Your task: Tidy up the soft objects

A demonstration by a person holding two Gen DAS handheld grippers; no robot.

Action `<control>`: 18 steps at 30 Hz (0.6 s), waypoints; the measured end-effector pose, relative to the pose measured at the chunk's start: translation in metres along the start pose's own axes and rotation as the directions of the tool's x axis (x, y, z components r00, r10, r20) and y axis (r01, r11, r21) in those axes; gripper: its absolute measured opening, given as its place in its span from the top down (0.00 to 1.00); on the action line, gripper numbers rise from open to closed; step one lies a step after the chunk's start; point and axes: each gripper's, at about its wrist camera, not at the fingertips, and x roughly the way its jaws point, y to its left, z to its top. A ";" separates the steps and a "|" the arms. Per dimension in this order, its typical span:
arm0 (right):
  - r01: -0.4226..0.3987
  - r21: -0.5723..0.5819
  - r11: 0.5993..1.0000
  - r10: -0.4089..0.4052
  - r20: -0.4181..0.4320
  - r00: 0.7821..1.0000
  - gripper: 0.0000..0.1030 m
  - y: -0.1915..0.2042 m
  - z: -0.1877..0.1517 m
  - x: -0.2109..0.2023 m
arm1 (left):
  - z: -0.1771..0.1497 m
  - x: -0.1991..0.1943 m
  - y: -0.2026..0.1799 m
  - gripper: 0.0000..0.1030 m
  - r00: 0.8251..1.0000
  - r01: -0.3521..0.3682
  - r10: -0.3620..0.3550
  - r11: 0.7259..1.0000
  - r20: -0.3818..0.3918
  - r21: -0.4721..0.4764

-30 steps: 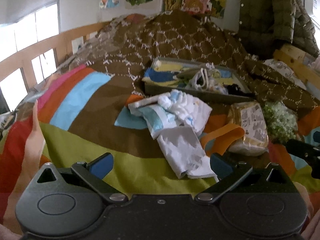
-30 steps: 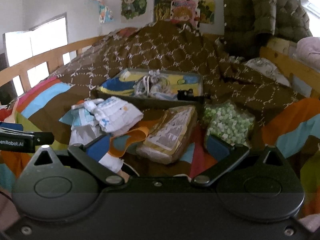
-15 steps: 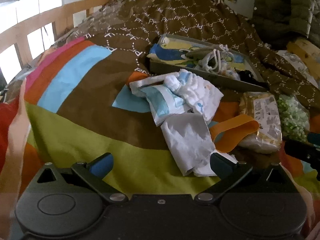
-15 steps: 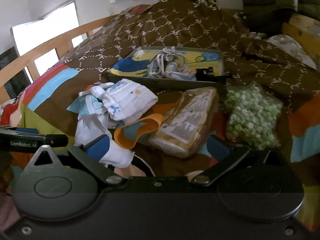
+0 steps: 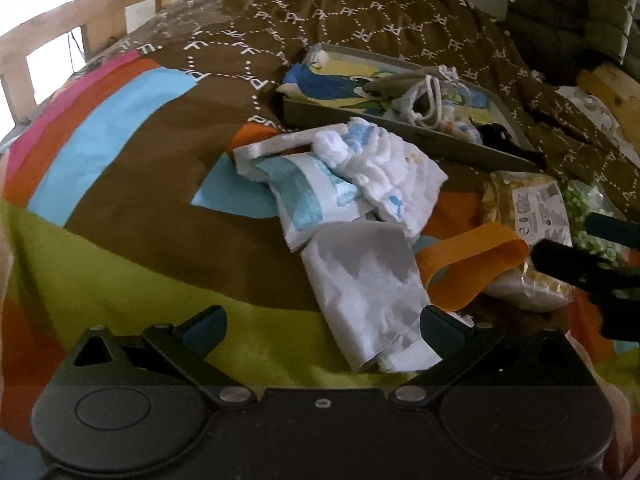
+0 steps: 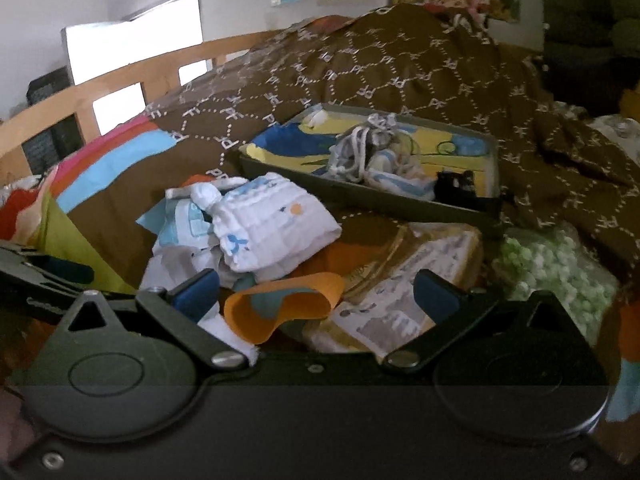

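— Cloths (image 5: 372,184) in a loose pile on the bed (image 5: 120,264): a white quilted one with small blue prints on top, a teal-banded one under it, a pale grey one (image 5: 360,284) trailing toward us. Which first?

— I'd judge the grey one, since it lies closest. The left hand-held gripper (image 5: 320,324) hovers just short of it, fingers spread wide, holding nothing; its right finger sits at the cloth's near edge.

— And the other?

— The right hand-held gripper (image 6: 316,292) is spread too, empty, above the orange strap loop (image 6: 280,308) and the yellowish packet (image 6: 400,280).

— Tips for the pick?

— Pinch a bunched fold, not a single flat layer, and lift slowly so the stacked cloths don't drag along. The grey tray (image 5: 400,132) behind the pile already holds soft items, so it seems the likely destination.

— That green-pellet bag (image 6: 560,276)?

— Beside the packet, untouched.
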 end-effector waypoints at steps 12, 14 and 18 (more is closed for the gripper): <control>-0.038 -0.045 0.998 0.036 -0.040 0.999 0.00 0.001 -0.008 0.038 | -0.006 0.008 -0.004 0.04 0.998 0.048 -0.047 0.999 -0.030 0.021; -0.070 -0.045 0.997 0.069 -0.025 0.997 0.00 0.002 -0.009 0.041 | -0.007 0.007 -0.004 0.06 0.998 0.054 -0.053 0.998 -0.027 0.020; -0.089 -0.028 0.996 0.089 -0.025 0.996 0.00 0.004 -0.008 0.045 | -0.007 0.005 -0.003 0.09 0.998 0.066 -0.065 0.998 -0.023 0.005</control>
